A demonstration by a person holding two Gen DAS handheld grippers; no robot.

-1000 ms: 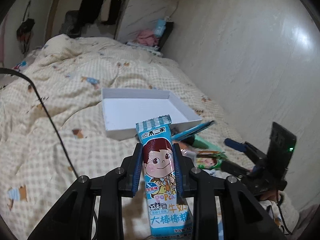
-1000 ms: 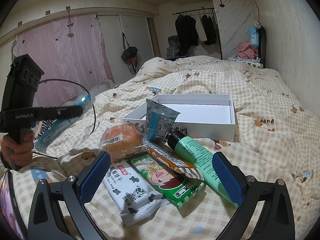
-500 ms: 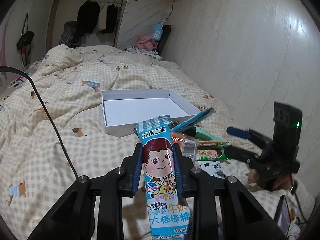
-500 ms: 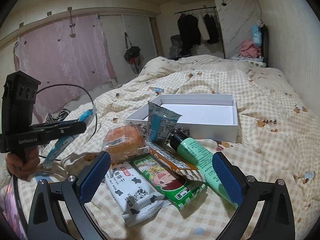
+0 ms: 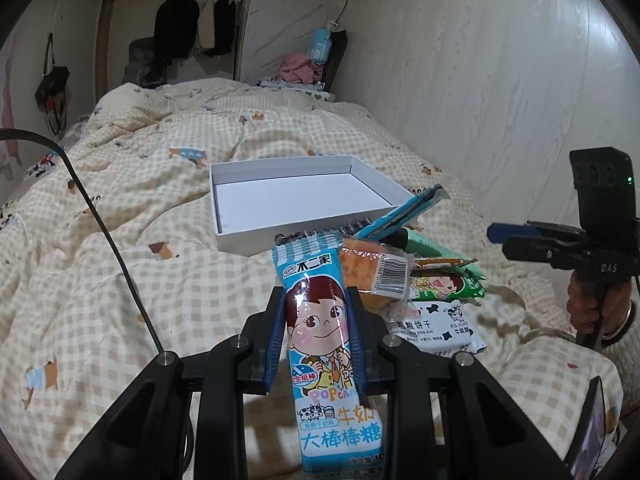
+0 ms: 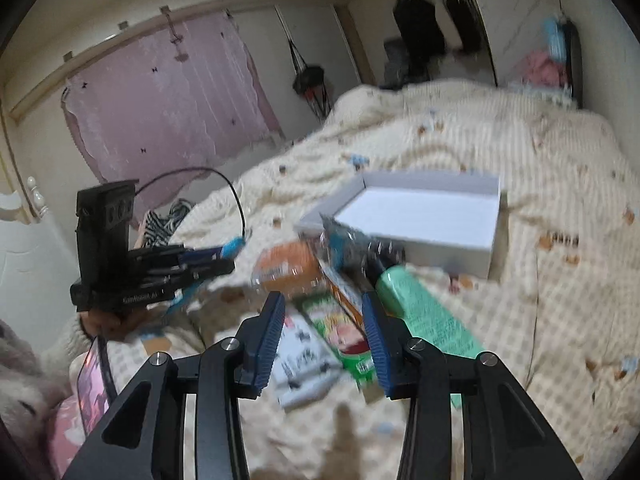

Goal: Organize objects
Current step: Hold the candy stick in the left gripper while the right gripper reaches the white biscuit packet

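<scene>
My left gripper (image 5: 316,300) is shut on a tall blue candy packet (image 5: 320,320) with a cartoon face, held upright above the checked quilt. Just beyond it lies a pile of snacks: an orange bun pack (image 5: 372,272), a green snack pack (image 5: 444,284), a white cow-print biscuit pack (image 5: 436,324) and a green tube (image 5: 428,244). Behind them sits an open white box (image 5: 280,236), bare inside. My right gripper (image 6: 324,308) hovers over the green snack pack (image 6: 340,324). Its jaws are closing, and its pads press on nothing. The picture is blurred.
A black cable (image 5: 112,240) arcs over the quilt on the left. A phone (image 6: 92,380) lies near the front, beside a hand on the left gripper's handle. A pale wall (image 5: 480,100) runs along the bed's right side. Bare quilt stretches left of the box.
The right gripper's jaws have drawn much closer together and its view has swung and blurred. The left gripper has eased toward the snack pile, still holding the candy packet.
</scene>
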